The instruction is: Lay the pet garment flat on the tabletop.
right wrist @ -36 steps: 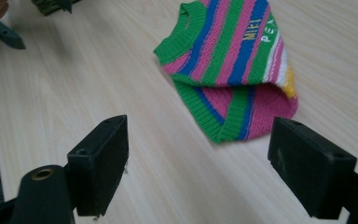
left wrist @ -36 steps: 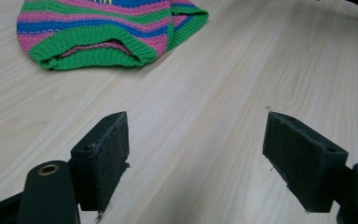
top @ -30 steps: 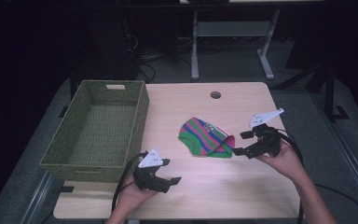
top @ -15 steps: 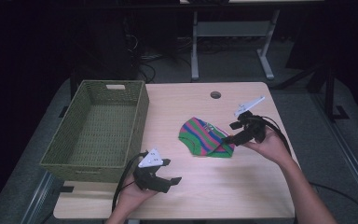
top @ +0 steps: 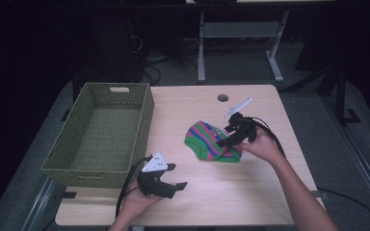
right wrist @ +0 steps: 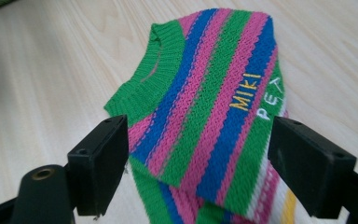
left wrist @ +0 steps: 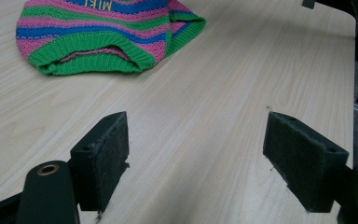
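Note:
A small knitted sweater striped green, pink and blue lies flat on the wooden table, right of centre. In the right gripper view the sweater bears yellow and white lettering. My right gripper hovers over the sweater's right part, open, its jaws either side of the cloth with nothing clamped. My left gripper rests low near the table's front edge, open and empty, pointing right. In the left gripper view the sweater lies well ahead of the open gripper.
A green woven basket with nothing in it stands at the table's left side. A round cable hole sits near the far edge. Bare wood stretches between the two grippers. Dark floor and desk legs lie beyond the table.
My right gripper has moved left and forward from beside the sweater to above its right part. The left gripper has stayed in place.

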A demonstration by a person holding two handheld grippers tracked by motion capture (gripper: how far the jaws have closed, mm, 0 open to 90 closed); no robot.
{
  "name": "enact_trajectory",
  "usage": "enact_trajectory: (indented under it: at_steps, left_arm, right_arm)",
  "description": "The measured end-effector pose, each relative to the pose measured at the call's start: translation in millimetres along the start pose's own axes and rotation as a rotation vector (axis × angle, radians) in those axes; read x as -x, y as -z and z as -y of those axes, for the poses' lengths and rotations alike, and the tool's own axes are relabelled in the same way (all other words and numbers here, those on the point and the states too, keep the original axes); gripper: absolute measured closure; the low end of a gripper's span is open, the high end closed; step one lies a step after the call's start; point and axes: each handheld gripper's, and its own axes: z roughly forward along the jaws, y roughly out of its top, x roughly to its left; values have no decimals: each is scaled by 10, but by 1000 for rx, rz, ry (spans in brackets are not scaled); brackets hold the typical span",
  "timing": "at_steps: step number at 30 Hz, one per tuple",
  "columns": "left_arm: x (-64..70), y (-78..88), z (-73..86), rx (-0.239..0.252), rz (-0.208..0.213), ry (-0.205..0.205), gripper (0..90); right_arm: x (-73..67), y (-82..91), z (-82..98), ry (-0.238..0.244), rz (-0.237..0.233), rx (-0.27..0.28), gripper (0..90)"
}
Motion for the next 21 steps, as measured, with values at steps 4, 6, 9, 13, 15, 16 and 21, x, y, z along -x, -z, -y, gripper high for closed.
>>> enact_trajectory:
  at_steps: [4, 6, 9, 13, 15, 16, 21]
  left_arm:
    - [1, 1, -1, 7, 1, 5, 220]
    - [-5, 8, 1, 10, 0, 5, 220]
    - [-9, 12, 4, 11, 3, 8, 220]
    - [-2, 19, 2, 12, 3, 5, 220]
    - [-2, 19, 3, 9, 4, 5, 220]
    - [-2, 19, 3, 9, 4, 5, 220]
    - [5, 11, 1, 7, 9, 2, 221]
  right_arm:
    - [13, -205, -55, 11, 26, -37, 202]
    - [18, -238, -56, 8, 30, -47, 203]
    - [41, -370, -52, 18, 68, -82, 210]
    - [49, -452, -39, 23, 94, -107, 218]
    - [49, -536, -17, 20, 107, -137, 217]
    - [49, -536, -17, 20, 107, -137, 217]
    - [5, -581, -6, 37, 144, -145, 233]
